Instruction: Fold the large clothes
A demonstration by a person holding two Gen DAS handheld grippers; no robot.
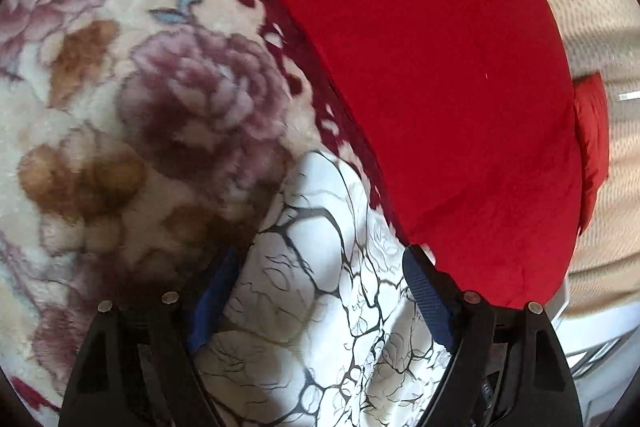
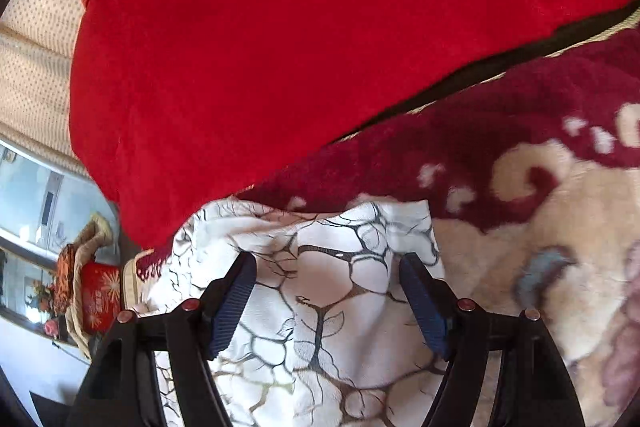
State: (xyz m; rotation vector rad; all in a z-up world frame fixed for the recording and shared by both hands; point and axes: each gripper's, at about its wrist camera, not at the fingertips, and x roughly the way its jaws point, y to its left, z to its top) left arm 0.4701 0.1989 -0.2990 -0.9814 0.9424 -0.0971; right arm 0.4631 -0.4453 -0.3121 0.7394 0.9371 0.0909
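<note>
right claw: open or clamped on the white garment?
Open. The right claw has its blue pads spread wide apart, with the white branch-patterned cloth lying loosely between them, on the floral plush blanket.

Both wrist views close above white patterned garment (image 1: 320, 287) (image 2: 320, 307), sharing red cushion (image 1: 440, 87) (image 2: 280, 47)

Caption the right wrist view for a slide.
Open right gripper over white patterned garment on floral blanket.
</note>
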